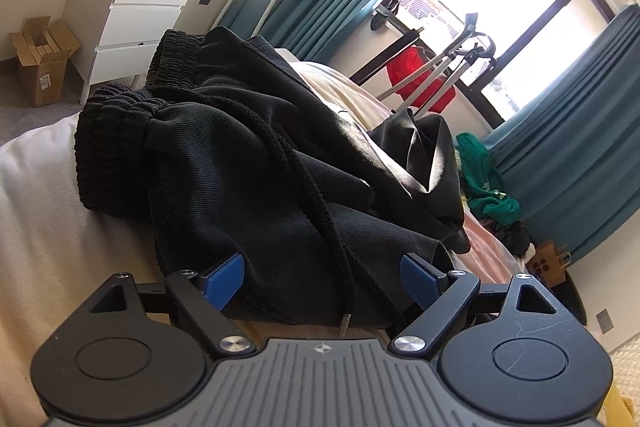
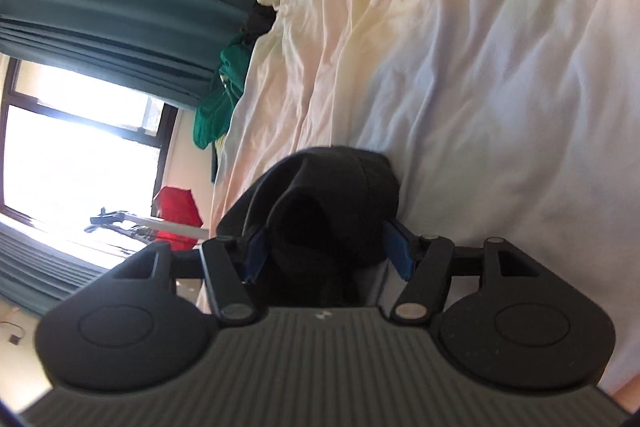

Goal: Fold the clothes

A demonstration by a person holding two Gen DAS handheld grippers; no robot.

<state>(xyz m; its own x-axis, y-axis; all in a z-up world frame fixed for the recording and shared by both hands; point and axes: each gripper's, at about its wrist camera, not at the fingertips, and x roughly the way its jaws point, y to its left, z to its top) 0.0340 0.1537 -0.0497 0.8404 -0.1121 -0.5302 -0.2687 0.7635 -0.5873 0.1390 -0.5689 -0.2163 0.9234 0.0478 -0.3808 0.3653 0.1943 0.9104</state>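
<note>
A bedroom, daylight through the window: my left tongs [image 1: 322, 277] stand with their blue pads [image 1: 223, 281] spread wide, one on each side of the near edge of the black shorts [image 1: 256, 163], clasping nothing. The shorts lie heaped on the pale bedsheet [image 1: 36, 211], their ribbed waistband [image 1: 116, 147] bunched at the left and the drawstring [image 1: 320, 203] trailing down toward me. Behind them, from the left, stand a cardboard box [image 1: 42, 67], white drawers [image 1: 136, 23] and teal curtains [image 1: 580, 131], with a green garment [image 1: 486, 179] crumpled at the bed's far side. In the right wrist view, my right tongs [image 2: 326, 253] bracket a bunched fold of the same black cloth against the bedsheet; whether the pads truly pinch it I cannot tell, as the dark fabric hides the contact.
</note>
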